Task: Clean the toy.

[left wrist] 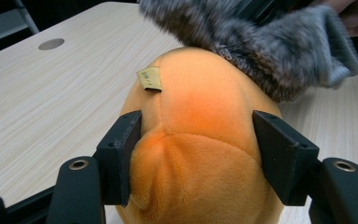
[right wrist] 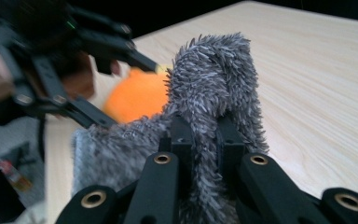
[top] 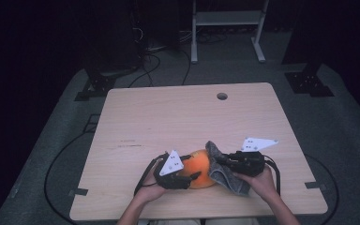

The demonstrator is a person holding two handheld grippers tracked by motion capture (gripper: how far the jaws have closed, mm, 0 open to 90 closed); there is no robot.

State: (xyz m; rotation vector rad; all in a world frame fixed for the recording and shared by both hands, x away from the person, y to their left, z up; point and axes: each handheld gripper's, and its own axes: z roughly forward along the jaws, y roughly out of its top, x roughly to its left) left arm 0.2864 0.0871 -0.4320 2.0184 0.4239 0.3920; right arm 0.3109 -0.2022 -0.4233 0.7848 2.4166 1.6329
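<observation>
High view. An orange plush toy [top: 201, 168] lies on the table [top: 168, 117], close to the edge nearest the person. The left hand-held gripper [top: 193, 176] meets the toy from one side; the right hand-held gripper [top: 226, 164] is just beside the toy on the other, carrying a grey furry cloth [top: 225, 176] that drapes against it.

Left gripper view. The two black jaws bracket the toy [left wrist: 200, 140] at a middling width, their pads pressed into its soft flanks. The cloth [left wrist: 261, 51] lies over the toy's far end. A small tag [left wrist: 149, 78] sits on the toy's seam. Risk: the rounded, yielding body may squirm out of this grip if the cloth is dragged hard across it.

Right gripper view. The jaws are pinched tight on a fold of the cloth [right wrist: 214, 93], with the toy [right wrist: 137, 95] beyond it. Risk: only a narrow fold is caught, so a firm tug against the toy could slip the pile free of the pads; the loose cloth could also snag on the left hand-held gripper [right wrist: 126, 86] beside the toy.
</observation>
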